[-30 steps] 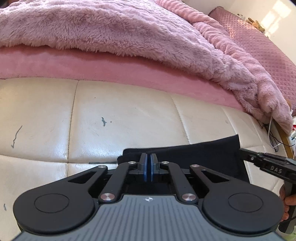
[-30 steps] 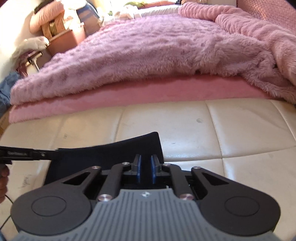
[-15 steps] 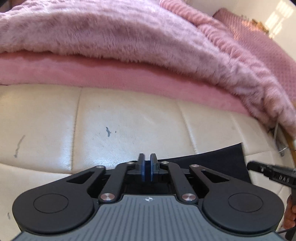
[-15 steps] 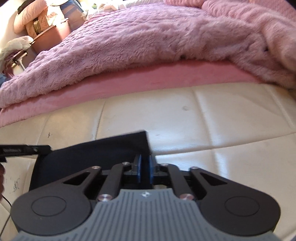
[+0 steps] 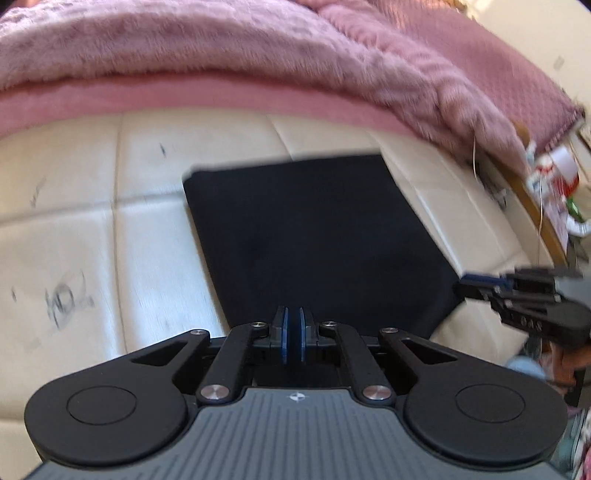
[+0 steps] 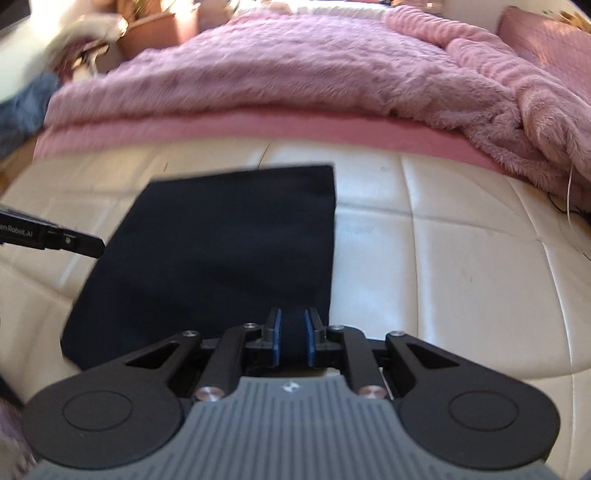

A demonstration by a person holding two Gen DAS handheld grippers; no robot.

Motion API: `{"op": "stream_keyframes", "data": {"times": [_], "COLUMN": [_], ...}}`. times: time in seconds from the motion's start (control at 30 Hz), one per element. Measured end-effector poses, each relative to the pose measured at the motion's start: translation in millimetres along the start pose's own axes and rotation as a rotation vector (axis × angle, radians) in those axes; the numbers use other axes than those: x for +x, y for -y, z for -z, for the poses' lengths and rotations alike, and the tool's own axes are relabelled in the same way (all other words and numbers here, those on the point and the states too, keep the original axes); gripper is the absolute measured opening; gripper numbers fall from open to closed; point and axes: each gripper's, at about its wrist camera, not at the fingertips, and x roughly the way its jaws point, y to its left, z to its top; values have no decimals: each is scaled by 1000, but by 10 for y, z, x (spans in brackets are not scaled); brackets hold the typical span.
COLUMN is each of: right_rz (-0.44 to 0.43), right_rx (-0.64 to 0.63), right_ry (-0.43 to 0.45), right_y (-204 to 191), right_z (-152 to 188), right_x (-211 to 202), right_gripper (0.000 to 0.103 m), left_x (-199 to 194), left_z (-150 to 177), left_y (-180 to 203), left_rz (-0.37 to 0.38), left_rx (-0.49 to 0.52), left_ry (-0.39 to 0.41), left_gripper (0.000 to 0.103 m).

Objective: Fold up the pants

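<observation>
The black pants (image 5: 314, 236) lie folded into a flat rectangle on the cream leather bench (image 5: 155, 243); they also show in the right wrist view (image 6: 229, 251). My left gripper (image 5: 291, 332) hovers over the near edge of the pants with its blue pads a narrow gap apart and nothing between them. My right gripper (image 6: 291, 339) is open over the near right corner of the pants, with black cloth showing between its pads. Each gripper appears in the other's view, the right one (image 5: 476, 286) at the pants' right edge and the left one (image 6: 85, 243) at their left edge.
A fluffy pink blanket (image 6: 295, 74) on a pink mattress (image 5: 184, 96) runs along the far side of the bench. Clutter and a wooden frame (image 5: 535, 206) sit at the right. Boxes and clothes (image 6: 110, 33) lie at the far left.
Both grippers have drawn back toward me and risen, so the whole folded pants now show. The right gripper's jaws have opened and let go of the cloth; the left pads have parted slightly.
</observation>
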Motion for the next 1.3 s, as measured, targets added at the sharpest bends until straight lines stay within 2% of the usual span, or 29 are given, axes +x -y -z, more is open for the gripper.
{"op": "stream_keyframes", "data": {"times": [0.13, 0.27, 0.33, 0.37, 0.4, 0.43, 0.53, 0.6, 0.7, 0.87, 0.93, 1.07, 1.23, 1.3], "right_rz": [40, 27, 9, 0, -15, -32, -112, -174, -233, -328, -330, -391, -430, -454], "right_rx": [-32, 2, 32, 47, 72, 101, 241, 355, 494, 617, 634, 662, 613, 609], "right_ry": [-35, -51, -46, -38, -27, -16, 17, 21, 9, -60, -81, -94, -121, -127], "right_y": [15, 112, 170, 196, 236, 283, 496, 651, 862, 1054, 1093, 1144, 1073, 1046], "right_z": [167, 201, 173, 155, 131, 100, 7, -55, -111, -223, -250, -262, -359, -394], "right_x": [102, 157, 113, 85, 52, 37, 57, 146, 339, 703, 812, 934, 1070, 1128], "right_gripper": [10, 15, 16, 21, 26, 37, 43, 47, 47, 48, 49, 63, 63, 62], "left_x": [82, 62, 0, -37, -64, -60, -38, 28, 168, 318, 346, 403, 472, 499], "left_z": [118, 135, 114, 109, 84, 27, -52, -88, -98, -80, -81, -57, -41, -51], "left_y": [-45, -82, -112, -147, -190, -226, -431, -602, -816, -909, -912, -988, -1043, -1054], "left_rz": [-28, -19, -2, 9, 20, 29, 52, 87, 158, 208, 211, 250, 291, 298], "left_rx": [-14, -47, -73, -93, -116, -147, -251, -342, -459, -525, -520, -542, -566, -574], "left_ry": [-23, -22, 5, 29, 49, 65, 99, 107, 84, 66, 67, 76, 92, 92], "left_gripper": [6, 6, 7, 10, 21, 30, 45, 48, 49, 53, 56, 56, 53, 48]}}
